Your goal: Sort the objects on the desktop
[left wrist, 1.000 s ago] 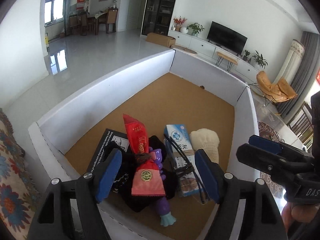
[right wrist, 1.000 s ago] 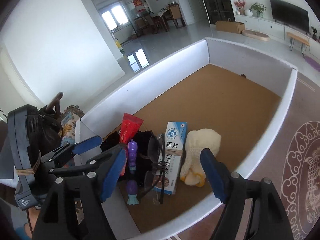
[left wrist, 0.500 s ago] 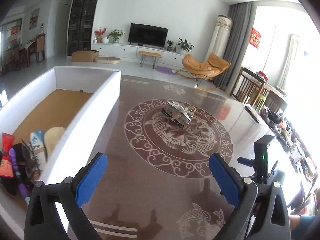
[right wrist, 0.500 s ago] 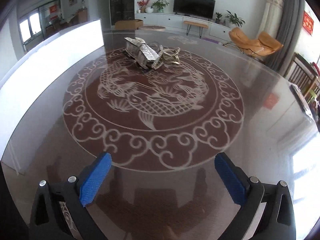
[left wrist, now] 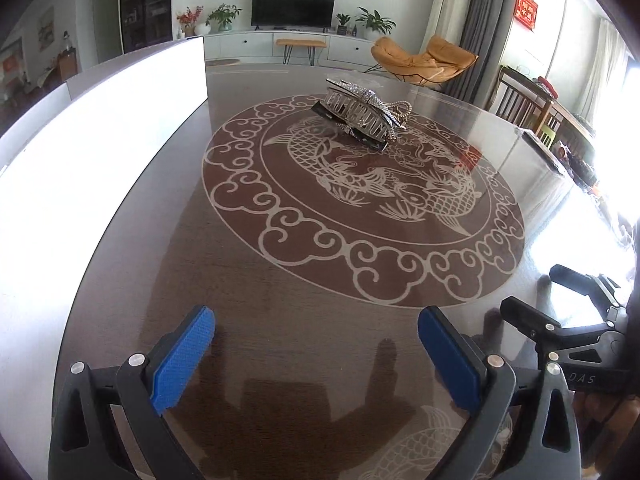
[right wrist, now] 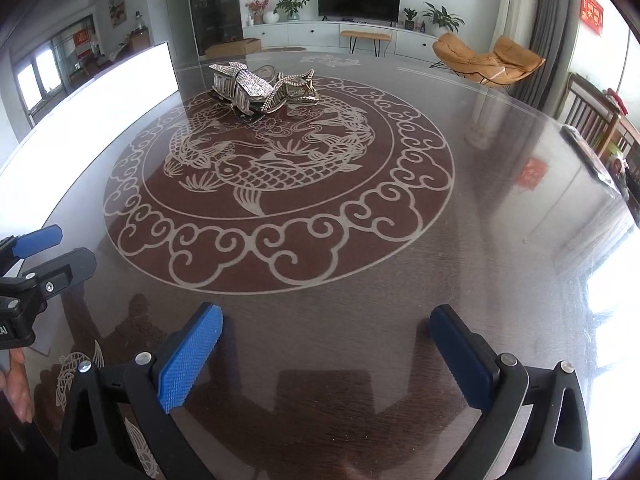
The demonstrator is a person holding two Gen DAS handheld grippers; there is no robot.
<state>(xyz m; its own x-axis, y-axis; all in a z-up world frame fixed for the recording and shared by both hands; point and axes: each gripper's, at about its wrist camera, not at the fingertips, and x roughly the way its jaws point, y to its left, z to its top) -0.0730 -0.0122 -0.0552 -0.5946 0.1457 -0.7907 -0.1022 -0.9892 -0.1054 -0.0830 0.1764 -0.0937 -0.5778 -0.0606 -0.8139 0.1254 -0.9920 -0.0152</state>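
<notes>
Near the table's far edge lie sparkly hair clips. The left gripper and right gripper hover with jaws wide apart, empty. Reach far, then squeeze one clip gently.

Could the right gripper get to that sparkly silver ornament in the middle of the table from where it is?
Probably yes. The right gripper is open and empty, and only bare glossy tabletop lies between it and the glittery ornament. It sits well ahead, so the hand must travel forward.
</notes>
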